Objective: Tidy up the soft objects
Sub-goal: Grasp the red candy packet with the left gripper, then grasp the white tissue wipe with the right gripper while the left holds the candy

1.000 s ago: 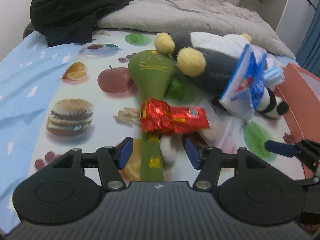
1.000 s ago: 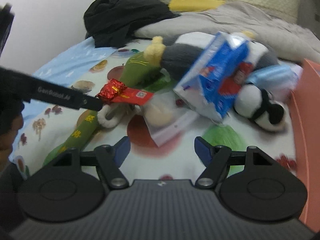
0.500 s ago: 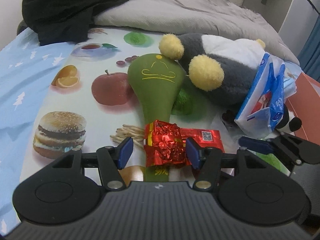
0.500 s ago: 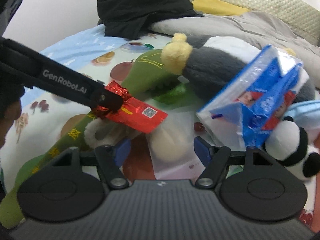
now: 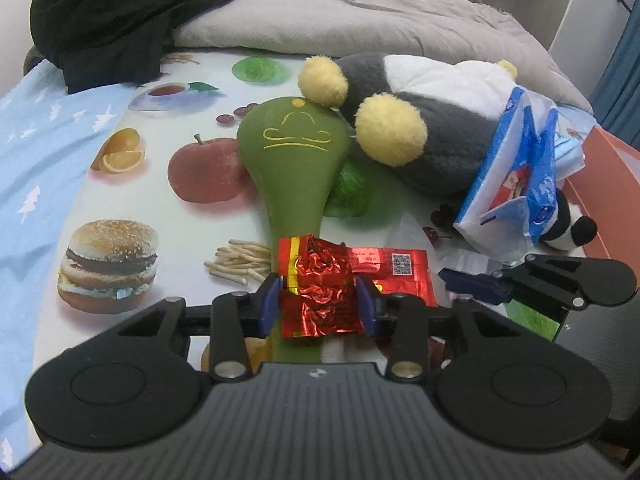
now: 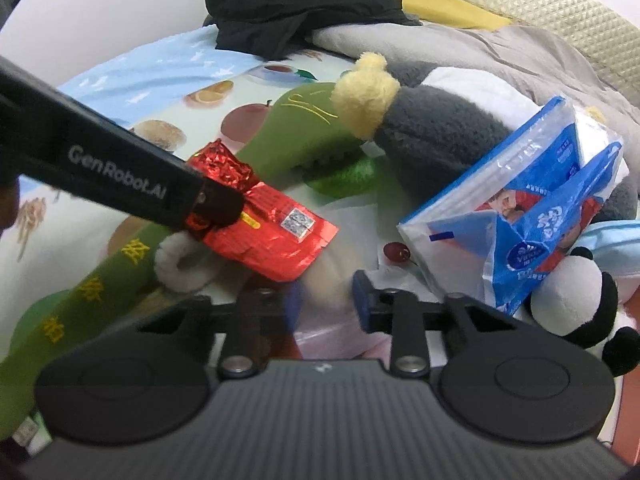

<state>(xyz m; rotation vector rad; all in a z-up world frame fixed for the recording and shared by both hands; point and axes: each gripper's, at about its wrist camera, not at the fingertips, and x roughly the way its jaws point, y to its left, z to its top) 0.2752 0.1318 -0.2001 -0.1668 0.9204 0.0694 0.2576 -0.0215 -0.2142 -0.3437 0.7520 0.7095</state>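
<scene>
A: Foil first. The left gripper point(image 5: 319, 304) has its blue pads pressed against both sides of the red foil packet point(image 5: 320, 292), pinching the crumpled end. From the right wrist camera the same packet point(image 6: 264, 232) sticks out flat past the black finger, its printed code square facing up, lifted clear of the bed.

B: And what lies under it?

A: The long green plush point(image 5: 294, 168), running from the near edge of the bed towards the middle, its broad head with yellow stitching touching the grey-and-white plush point(image 5: 432, 120) with pale yellow pom-poms. Both rest on the food-print sheet point(image 5: 120, 208), the one with the burger, apple and fries.

B: The right gripper?

A: The right gripper point(image 6: 326, 300) sits low, just beside the packet, over a clear plastic bag and a pale plush. Its left pad is smeared with motion blur, so I cannot tell whether the claw is spread or pressed together. In the left view only its tip point(image 5: 476, 284) shows.

B: Towards the right edge of the bed?

A: A blue and white tissue pack point(image 6: 520, 220) leans against the grey plush. A small panda plush point(image 6: 576, 300) lies just beside it, touching its lower corner. An orange-red box point(image 5: 608, 176) stands at that edge.

B: Far end?

A: A black garment point(image 5: 120, 16) heaped at the far left corner, a grey duvet point(image 5: 360, 12) bunched beside it.
</scene>
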